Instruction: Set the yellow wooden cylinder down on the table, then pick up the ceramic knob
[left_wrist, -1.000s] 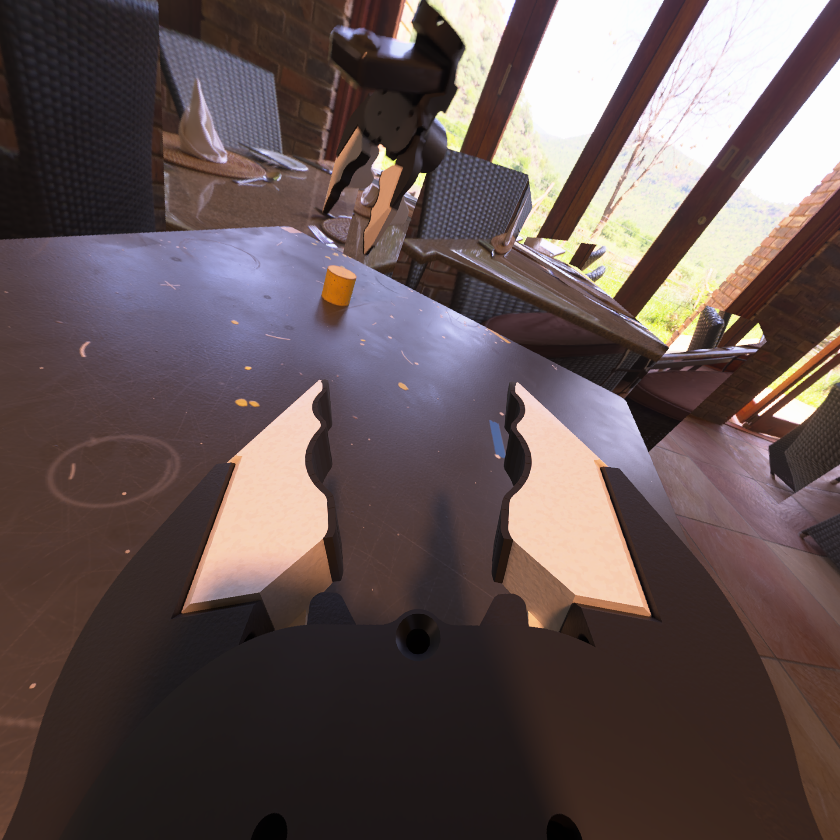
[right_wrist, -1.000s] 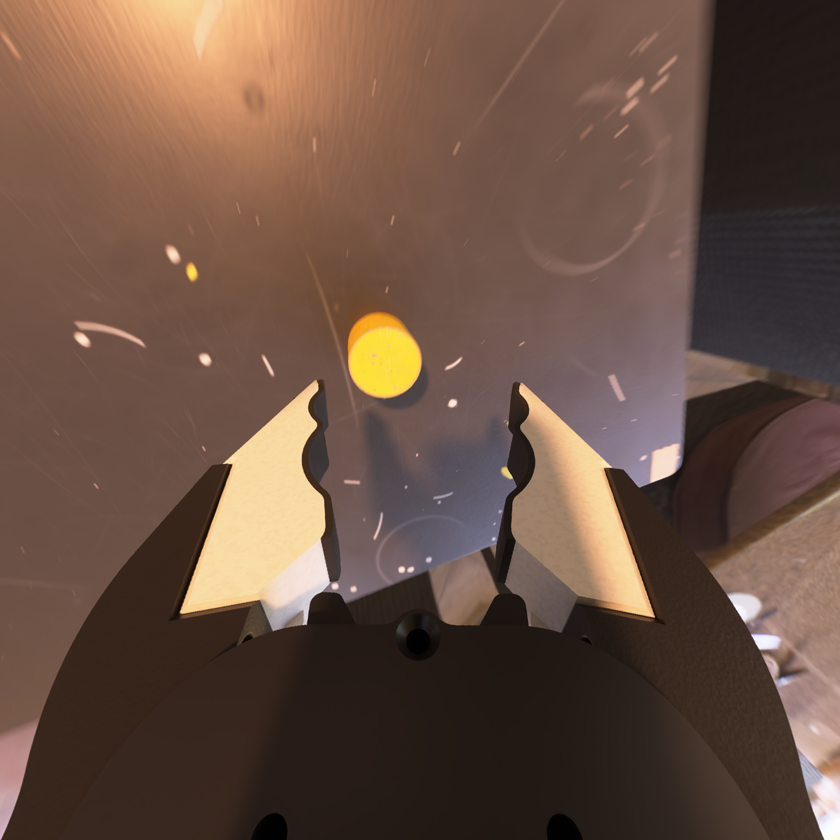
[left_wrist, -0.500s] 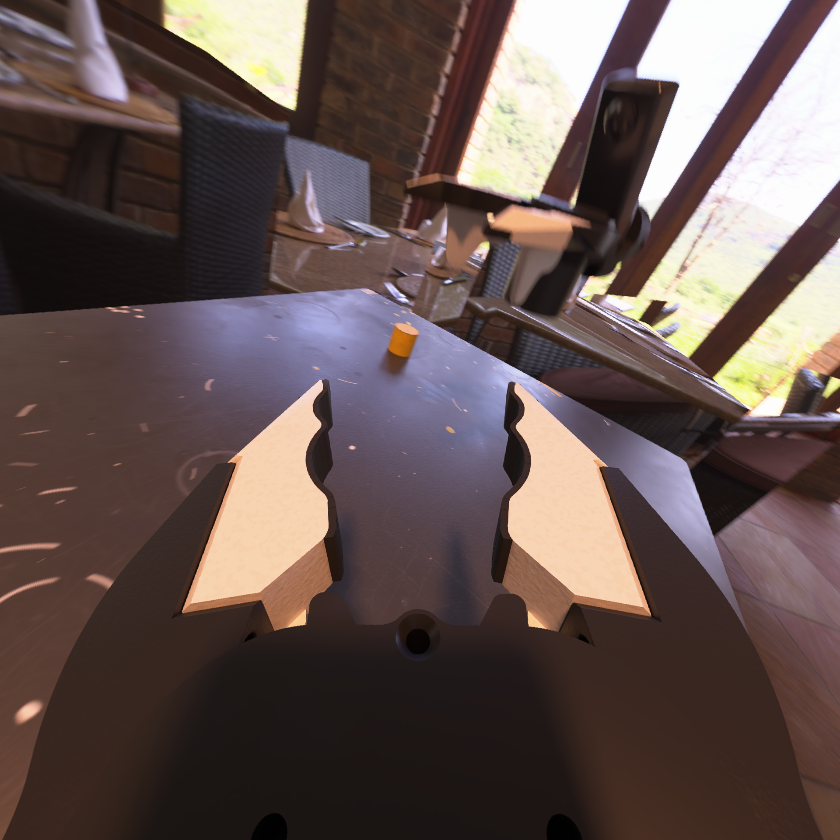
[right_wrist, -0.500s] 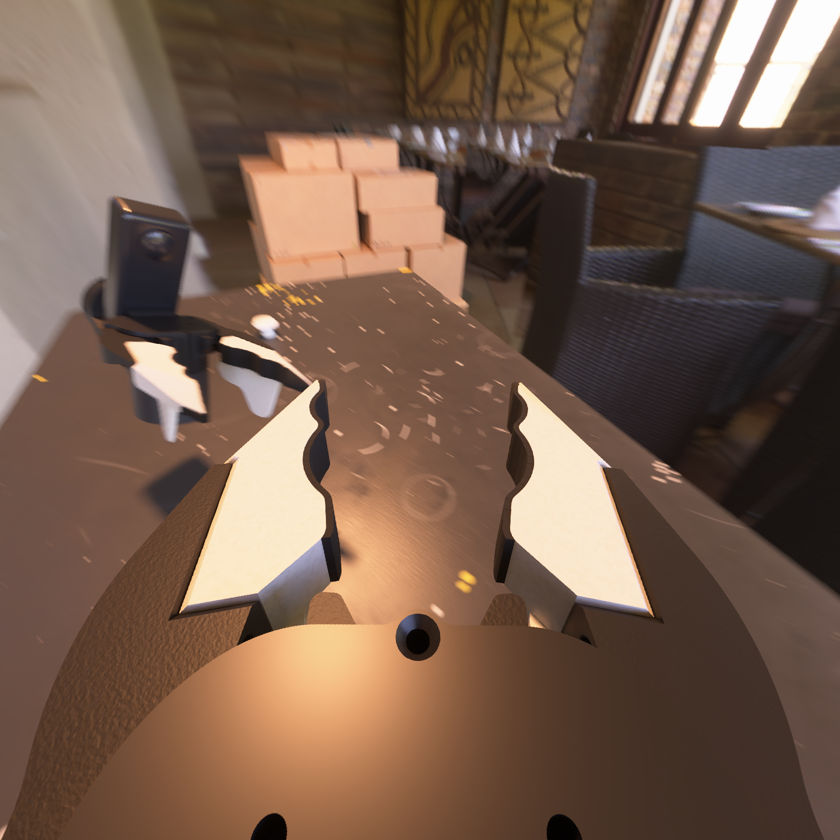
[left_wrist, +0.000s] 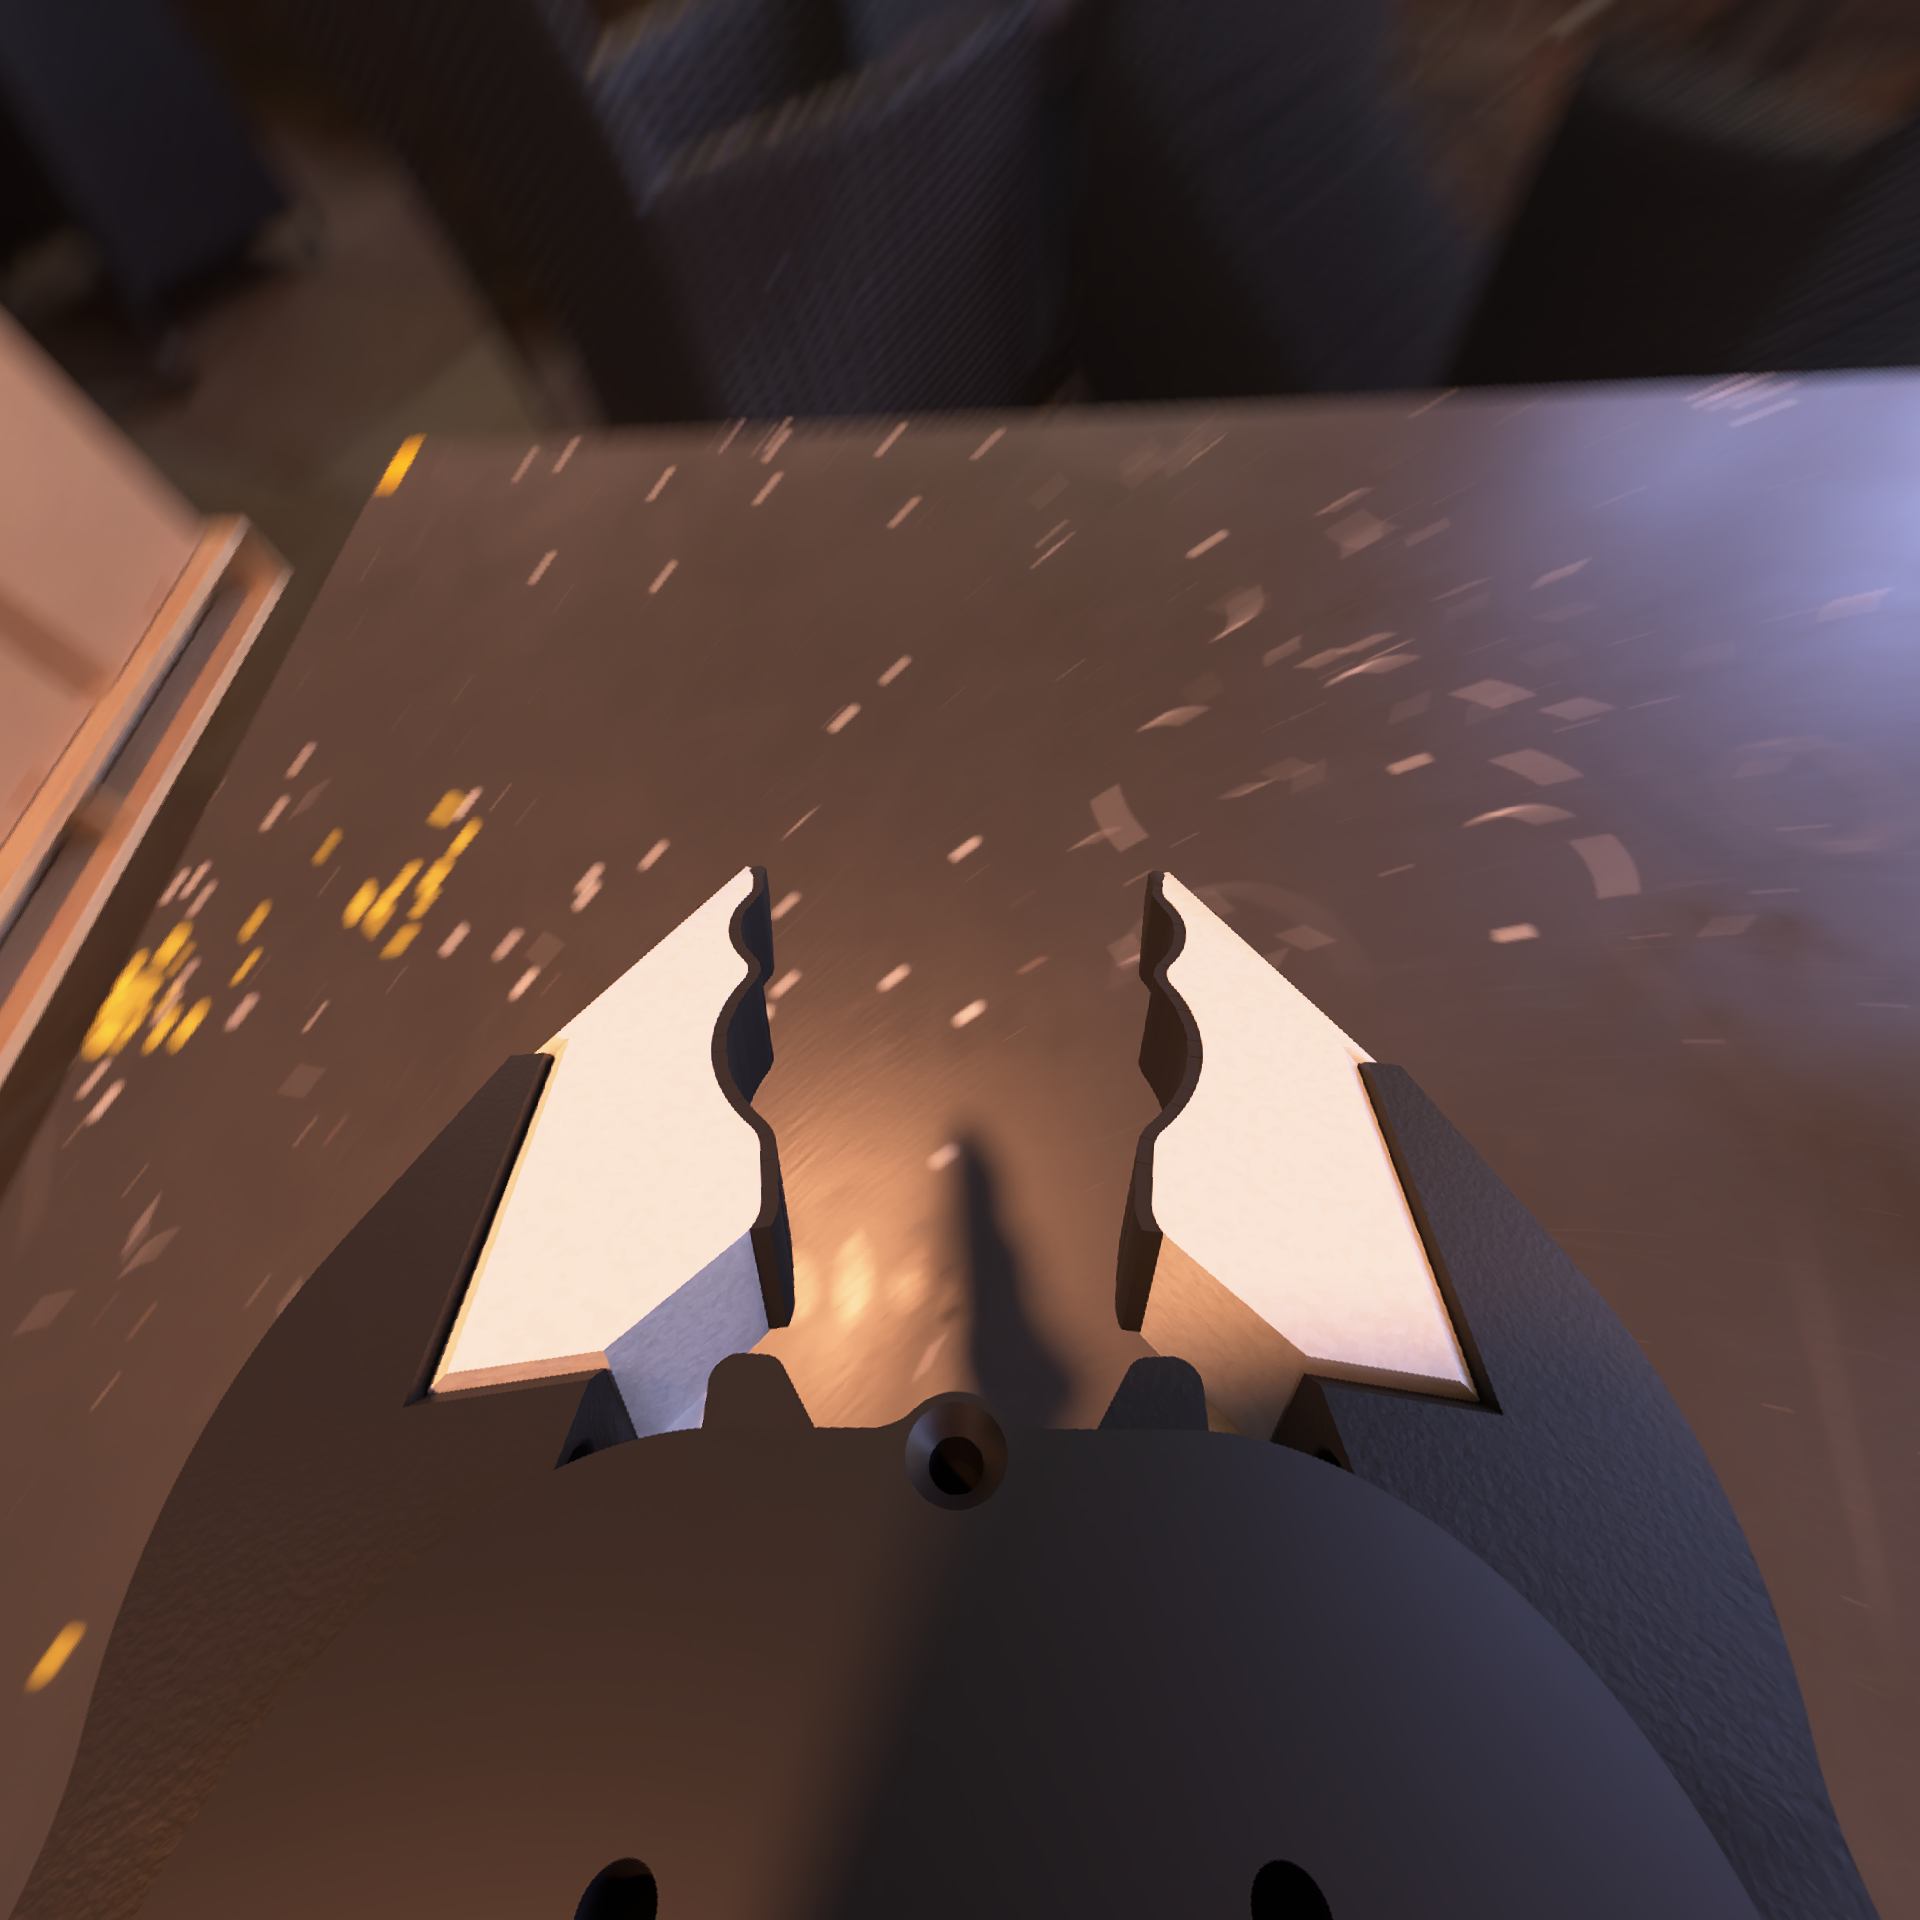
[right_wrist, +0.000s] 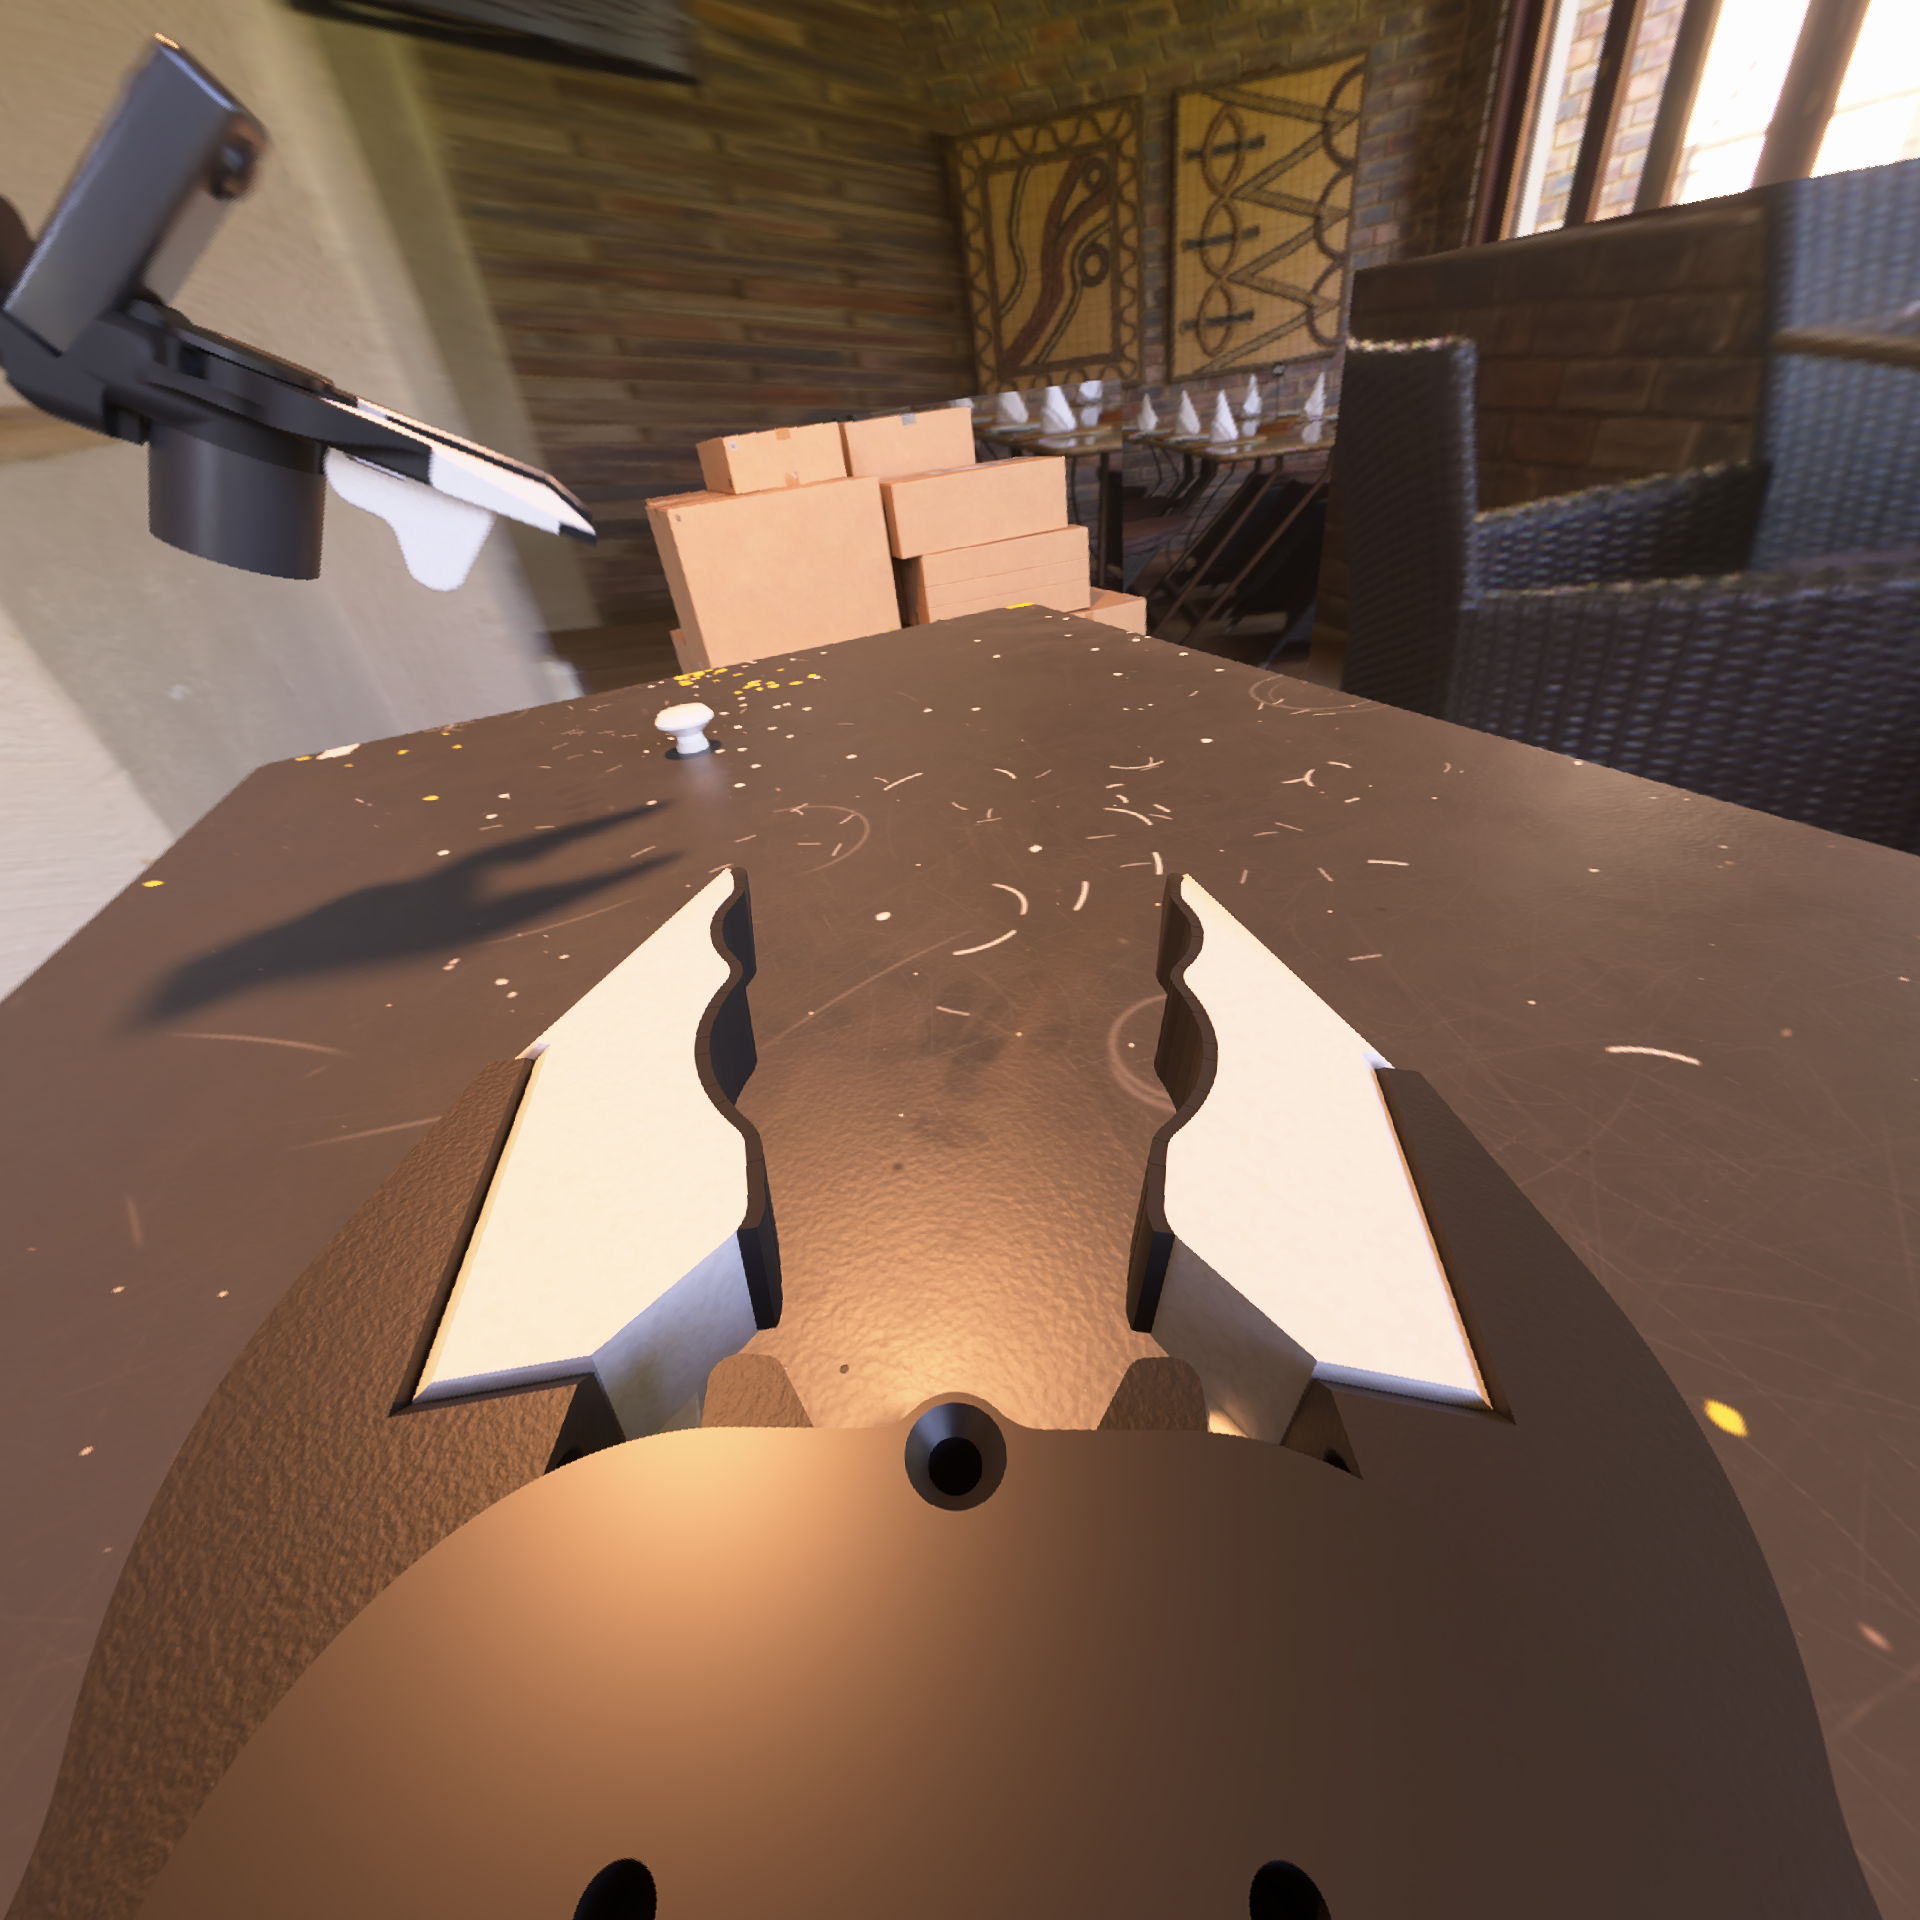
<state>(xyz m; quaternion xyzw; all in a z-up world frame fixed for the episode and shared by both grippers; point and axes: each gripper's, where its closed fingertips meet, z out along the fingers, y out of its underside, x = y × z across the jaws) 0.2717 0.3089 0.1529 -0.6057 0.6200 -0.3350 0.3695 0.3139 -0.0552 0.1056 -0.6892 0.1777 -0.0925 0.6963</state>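
A small white ceramic knob (right_wrist: 685, 725) stands upright on the dark table (right_wrist: 1455, 935) near its far left corner in the right wrist view. My right gripper (right_wrist: 954, 883) is open and empty, low over the table, well short of the knob. My left gripper (left_wrist: 954, 878) is open and empty, tilted down over the table's far part in a blurred view. It also shows in the right wrist view (right_wrist: 561, 509), high at the upper left, above and left of the knob. The yellow wooden cylinder is in neither view.
Stacked cardboard boxes (right_wrist: 883, 530) stand beyond the table's far edge. Dark wicker chairs (right_wrist: 1621, 582) line the right side. A pale wall (right_wrist: 260, 675) runs along the left. In the left wrist view the table's edge (left_wrist: 935, 416) lies ahead, with dark chairs (left_wrist: 883, 208) beyond.
My left gripper has swung away from the cylinder and now points down at the table's far part. My right gripper has steadied and the left gripper has risen in its view, uncovering the knob.
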